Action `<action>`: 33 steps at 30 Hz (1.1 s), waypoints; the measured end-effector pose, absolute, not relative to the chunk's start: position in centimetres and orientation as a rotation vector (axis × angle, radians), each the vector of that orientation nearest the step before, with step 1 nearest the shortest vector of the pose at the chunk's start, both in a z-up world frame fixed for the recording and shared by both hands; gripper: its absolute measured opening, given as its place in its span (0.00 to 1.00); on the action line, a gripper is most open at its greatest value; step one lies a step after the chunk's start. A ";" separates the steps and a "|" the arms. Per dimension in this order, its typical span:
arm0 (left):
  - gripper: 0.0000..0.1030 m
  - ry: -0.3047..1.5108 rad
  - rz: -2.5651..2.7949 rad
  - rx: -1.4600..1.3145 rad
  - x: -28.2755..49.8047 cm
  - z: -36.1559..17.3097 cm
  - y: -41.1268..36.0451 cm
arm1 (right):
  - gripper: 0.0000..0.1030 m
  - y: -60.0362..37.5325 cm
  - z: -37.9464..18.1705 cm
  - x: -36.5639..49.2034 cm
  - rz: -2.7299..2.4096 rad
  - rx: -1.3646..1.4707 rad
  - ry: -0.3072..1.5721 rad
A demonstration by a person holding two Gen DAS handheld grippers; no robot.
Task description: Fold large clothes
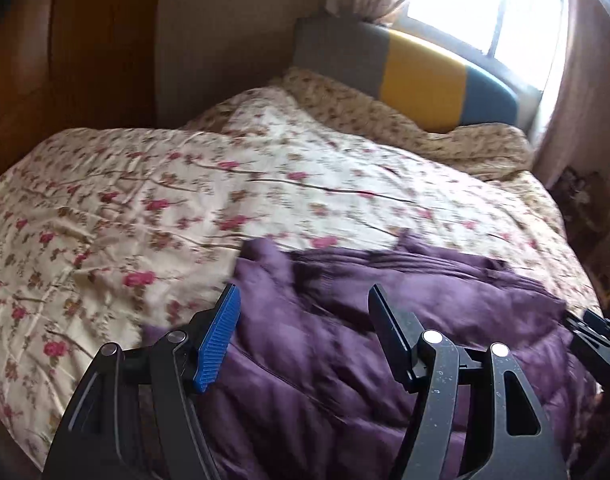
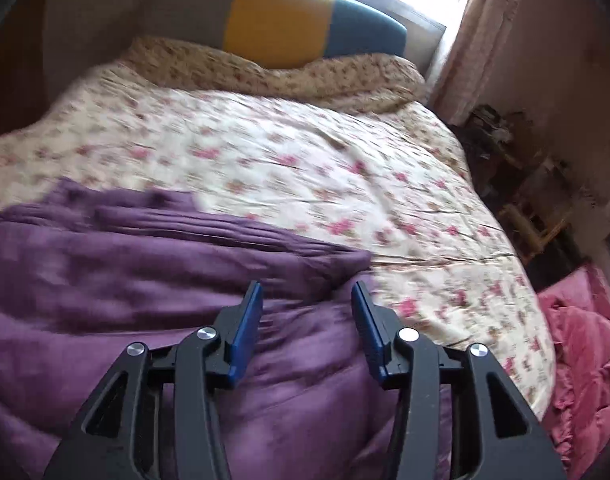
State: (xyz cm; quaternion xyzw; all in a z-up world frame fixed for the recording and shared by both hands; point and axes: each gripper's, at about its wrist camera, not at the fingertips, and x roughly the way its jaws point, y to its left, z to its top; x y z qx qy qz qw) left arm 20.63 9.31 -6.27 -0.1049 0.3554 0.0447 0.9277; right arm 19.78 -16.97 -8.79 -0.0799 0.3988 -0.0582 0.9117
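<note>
1. Hanging over the near end of the bed, the left gripper has its jaws spread wide, and nothing lies between the blue ribbed pad and the black finger.
2. Below that gap lies the purple garment, a puffy quilted piece, apart from both fingertips as far as the blurred view shows.
3. The left gripper points forward and downward, toward the garment and the headboard beyond it.
4. At the right edge of the left wrist view, part of the right gripper shows just past the garment's far side.
5. In its own view, the right gripper has its jaws parted to a moderate width, narrower than the left pair, with no cloth between the two blue pads.
6. It also tilts forward and downward, above the right part of the purple garment.
7. The garment lies bunched across the near end of the floral bedspread, with a ribbed band running along its far edge.
8. Folds and bulges cover its surface; it does not lie flat.
9. A second, tan-flowered cover is heaped against the grey, yellow and blue headboard.
10. Right of the bed a pink quilted cloth sits near the lower corner of the right wrist view.
11. A bright window with curtains stands behind the headboard.
</note>
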 end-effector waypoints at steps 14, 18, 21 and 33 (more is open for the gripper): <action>0.67 0.761 0.020 -0.207 20.8 -11.2 7.5 | 0.55 -9.3 -13.9 19.4 -0.045 -0.240 0.803; 0.67 0.766 0.014 -0.228 21.1 -12.0 7.7 | 0.55 -8.8 -15.3 20.0 -0.058 -0.262 0.800; 0.67 0.773 0.018 -0.222 21.5 -12.5 7.6 | 0.55 -8.8 -15.7 20.2 -0.064 -0.266 0.799; 0.77 0.747 0.019 -0.271 17.3 -9.0 9.8 | 0.65 -10.0 -14.5 19.7 -0.035 -0.220 0.818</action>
